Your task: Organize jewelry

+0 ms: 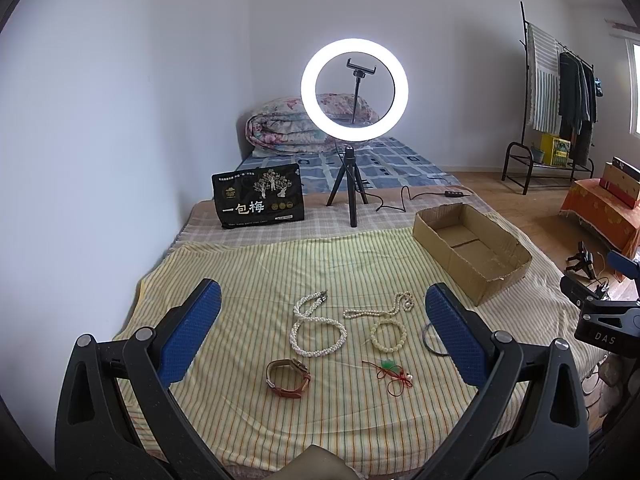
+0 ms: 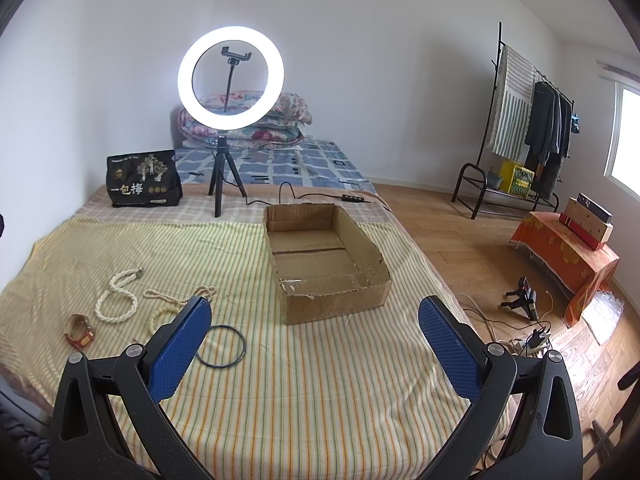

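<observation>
Evidently nothing is sorted yet: the shallow brown cardboard box (image 2: pixel 326 264) stands empty on the yellow striped cloth (image 1: pixel 240 420). The left gripper (image 1: pixel 320 332) hovers with fingers wide apart above the thick white bead necklace (image 1: pixel 316 330), the brown leather watch (image 1: pixel 288 378) and the red cord charm (image 1: pixel 390 376), holding nothing. The right gripper (image 2: pixel 316 344), likewise spread and empty, faces the box, the thin black ring (image 2: pixel 222 346) just beside its left finger.

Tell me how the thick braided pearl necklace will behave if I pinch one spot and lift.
The braided pearl necklace lies in a loose figure-eight, so it is likely floppy and will dangle. Its smooth beads may slip on the pads. Its loops nearly reach the thin pearl strand, which it could drag.
</observation>
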Demonstrator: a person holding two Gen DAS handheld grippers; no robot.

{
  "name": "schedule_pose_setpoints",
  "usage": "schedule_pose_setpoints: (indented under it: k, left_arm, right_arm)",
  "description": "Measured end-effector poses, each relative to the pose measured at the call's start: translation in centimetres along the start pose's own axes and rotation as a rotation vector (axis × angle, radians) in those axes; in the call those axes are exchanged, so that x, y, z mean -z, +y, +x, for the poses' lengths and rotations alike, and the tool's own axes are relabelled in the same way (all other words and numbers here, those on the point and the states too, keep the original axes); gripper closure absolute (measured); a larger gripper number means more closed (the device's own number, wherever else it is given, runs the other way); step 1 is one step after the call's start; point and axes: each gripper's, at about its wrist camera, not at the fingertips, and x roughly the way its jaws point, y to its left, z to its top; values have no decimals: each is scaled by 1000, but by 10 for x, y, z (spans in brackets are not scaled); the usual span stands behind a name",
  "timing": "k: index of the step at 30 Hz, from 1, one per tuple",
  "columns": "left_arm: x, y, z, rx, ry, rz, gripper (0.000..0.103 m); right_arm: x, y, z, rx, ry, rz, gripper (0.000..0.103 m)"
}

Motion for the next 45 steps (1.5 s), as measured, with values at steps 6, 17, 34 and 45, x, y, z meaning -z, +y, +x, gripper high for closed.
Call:
schedule_pose_setpoints:
  k: [6,17,34,45]
  left_arm:
    - [-2,0,-1,-1,-2,0,0]
    - [2,2,3,-2,9,1,0]
    - [9,4,10,-6,26,-4,0]
    - [9,10,19,-15,57,-1,0]
  right_arm:
    - [0,0,1,-1,1,-2,0]
    - [0,1,0,-1,2,-4,0]
    - [-3,4,4,10,14,-4,0]
    - [-4,7,5,5,21,-13,0]
